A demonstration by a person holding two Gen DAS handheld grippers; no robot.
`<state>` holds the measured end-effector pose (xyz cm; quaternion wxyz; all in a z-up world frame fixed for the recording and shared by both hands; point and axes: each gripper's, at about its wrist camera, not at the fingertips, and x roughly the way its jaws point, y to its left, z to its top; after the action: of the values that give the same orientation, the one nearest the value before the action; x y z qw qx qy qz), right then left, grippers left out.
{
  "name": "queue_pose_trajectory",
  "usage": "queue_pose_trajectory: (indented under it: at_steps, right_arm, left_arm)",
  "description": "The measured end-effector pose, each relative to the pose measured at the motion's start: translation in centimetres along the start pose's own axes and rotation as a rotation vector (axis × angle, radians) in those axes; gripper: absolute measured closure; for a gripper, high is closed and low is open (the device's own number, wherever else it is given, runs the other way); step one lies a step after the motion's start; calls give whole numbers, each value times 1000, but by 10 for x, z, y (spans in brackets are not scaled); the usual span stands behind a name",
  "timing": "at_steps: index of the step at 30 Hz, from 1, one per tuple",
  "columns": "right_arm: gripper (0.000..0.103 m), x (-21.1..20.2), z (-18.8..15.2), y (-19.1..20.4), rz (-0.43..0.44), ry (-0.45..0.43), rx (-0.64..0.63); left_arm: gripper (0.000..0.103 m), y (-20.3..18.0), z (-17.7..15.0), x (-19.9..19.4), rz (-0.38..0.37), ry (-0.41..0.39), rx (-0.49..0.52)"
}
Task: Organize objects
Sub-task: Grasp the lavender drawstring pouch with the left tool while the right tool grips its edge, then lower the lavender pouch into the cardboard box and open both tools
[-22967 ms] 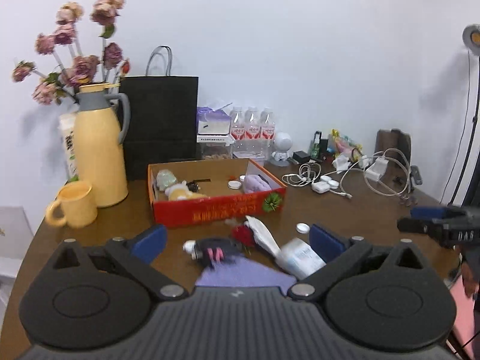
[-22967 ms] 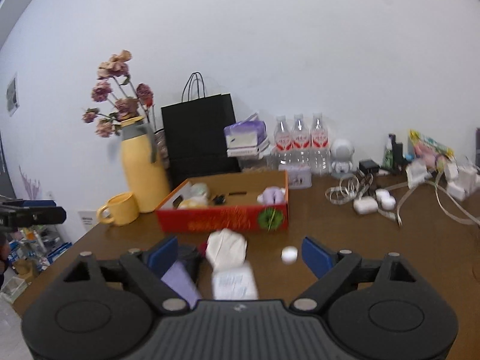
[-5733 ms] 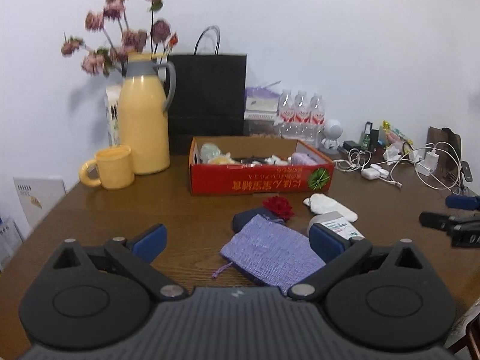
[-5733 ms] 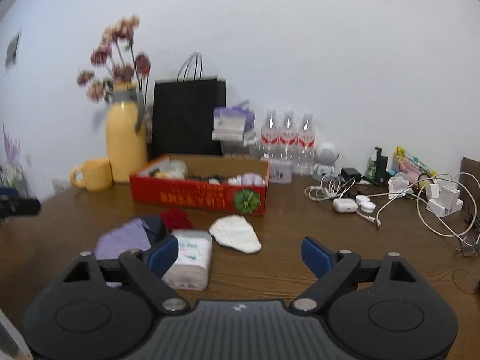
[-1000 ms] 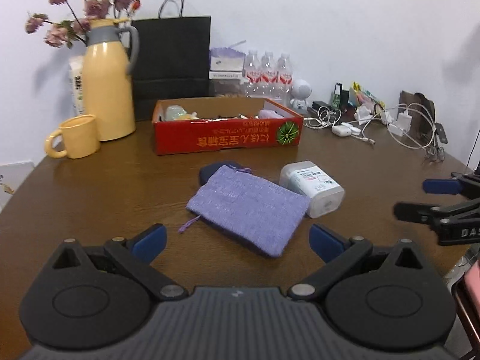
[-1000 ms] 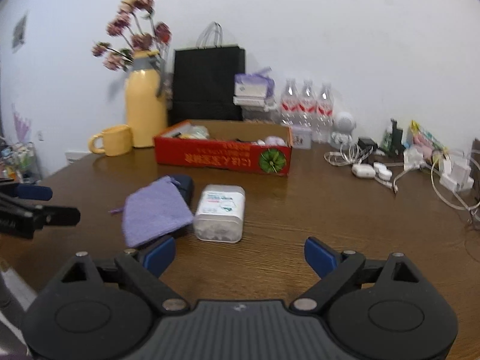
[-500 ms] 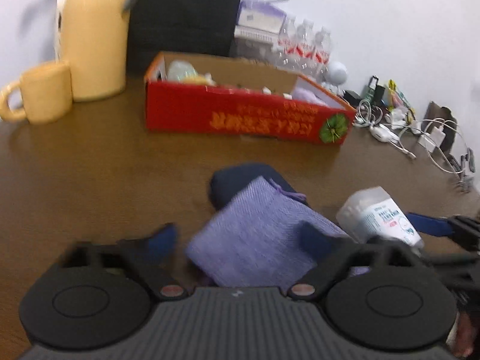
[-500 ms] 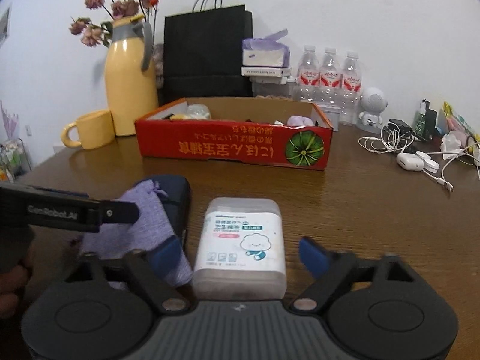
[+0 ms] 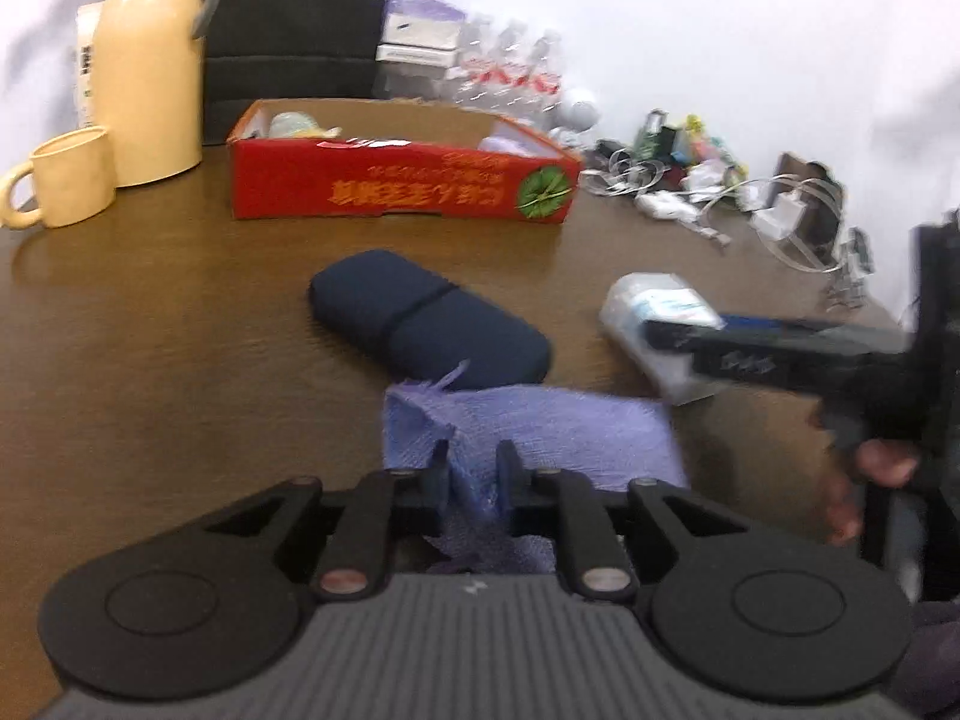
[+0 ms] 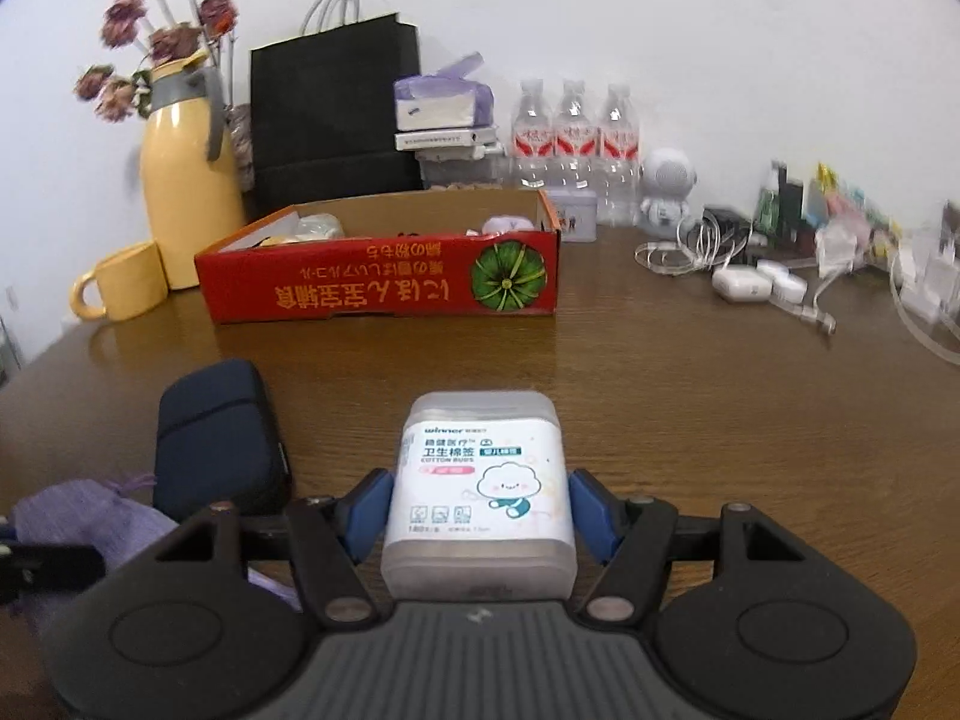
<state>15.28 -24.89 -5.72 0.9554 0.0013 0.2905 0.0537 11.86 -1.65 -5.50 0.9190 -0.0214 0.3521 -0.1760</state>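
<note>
Left gripper [image 9: 472,471] jaws closing, pinching the near edge of the purple pouch [image 9: 540,432], bunched between them on the tabletop [image 9: 150,360]. Right gripper [image 10: 480,507] jaws closing around the cotton bud box [image 10: 480,480], pads touching or just beside its sides. Dark case [image 9: 426,318] lies just behind the pouch. Red box [image 10: 384,282] sits farther back, well apart.

Bright even light, motion blur, fisheye bending
</note>
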Motion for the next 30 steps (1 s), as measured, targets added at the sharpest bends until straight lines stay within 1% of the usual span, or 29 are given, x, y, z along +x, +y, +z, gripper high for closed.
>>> queue_pose_trajectory:
  at_steps: [1, 2, 4, 5, 6, 8, 9, 10, 11, 12, 13, 15, 16, 17, 18, 19, 20, 21, 22, 23, 24, 25, 27, 28, 29, 30]
  right_arm:
    - [40, -5, 1, 2, -21, -13, -2]
    - [39, -13, 1, 3, -35, -45, -5]
    - [31, -36, 4, 11, -41, -119, -35]
    - [23, -46, 3, 14, -39, -148, -53]
    - [20, -56, 1, 18, -33, -174, -70]
    - [21, -70, -7, 23, 4, -178, -69]
    - [21, -75, -14, 27, 35, -170, -49]
    - [21, -77, -20, 31, 71, -154, -35]
    - [23, -76, -25, 36, 96, -123, -38]
    - [29, -74, -31, 43, 109, -89, -50]
    - [32, -72, -36, 50, 109, -67, -59]
    - [44, -66, -45, 63, 99, -15, -79]
    - [48, -64, -50, 66, 97, 2, -84]
    - [56, -62, -54, 68, 86, 19, -86]
    - [61, -60, -59, 71, 66, 31, -90]
    - [62, -62, -63, 72, 58, 16, -89]
    - [68, -64, -65, 72, 56, 12, -84]
    - [82, -66, -67, 72, 65, 11, -73]
    - [92, -68, -67, 72, 63, 10, -67]
    - [97, -70, -67, 73, 67, 9, -72]
    - [98, -71, -67, 72, 79, 8, -78]
    - [98, -75, -67, 71, 87, -5, -78]
    - [98, -84, -59, 71, 99, -51, -73]
    - [98, -89, -51, 69, 106, -72, -66]
    - [98, -93, -40, 67, 116, -95, -55]
    - [98, -94, -28, 64, 123, -117, -55]
  left_arm:
    - [76, -1, -1, -1, 11, 7, 11]
    - [73, -1, -3, -5, 8, 4, 22]
    - [61, -1, -6, -13, -10, -13, 20]
    - [60, -1, -8, -16, -16, -20, 18]
    - [60, 0, -10, -16, -11, -23, 7]
    - [68, 2, -12, -10, 24, 0, -21]
    - [77, 2, -13, -7, 29, 12, -23]
    - [79, 1, -15, -5, 30, 19, -25]
    - [80, 0, -16, -7, 31, 14, -24]
    - [84, -2, -18, -8, 26, 17, -20]
    - [87, -3, -19, -10, 18, 19, -19]
    - [89, -7, -22, -16, 5, 14, -16]
    - [90, -9, -24, -19, 2, 10, -13]
    - [91, -11, -27, -22, 0, 6, -9]
    - [93, -13, -31, -24, -1, 4, -6]
    - [95, -14, -33, -26, -5, 5, -4]
    - [97, -16, -36, -28, -8, 3, -6]
    - [99, -18, -38, -30, -5, -4, -8]
    - [99, -19, -38, -32, -5, -12, -3]
    - [100, -20, -37, -35, -3, -24, 2]
    - [100, -22, -35, -38, -11, -44, 13]
    - [100, -22, -31, -44, -37, -76, 25]
    - [100, -19, -18, -54, -110, -142, 31]
    - [100, -14, -7, -56, -158, -161, 14]
    - [100, -10, 5, -56, -189, -172, -2]
    - [100, -6, 22, -53, -197, -182, -5]
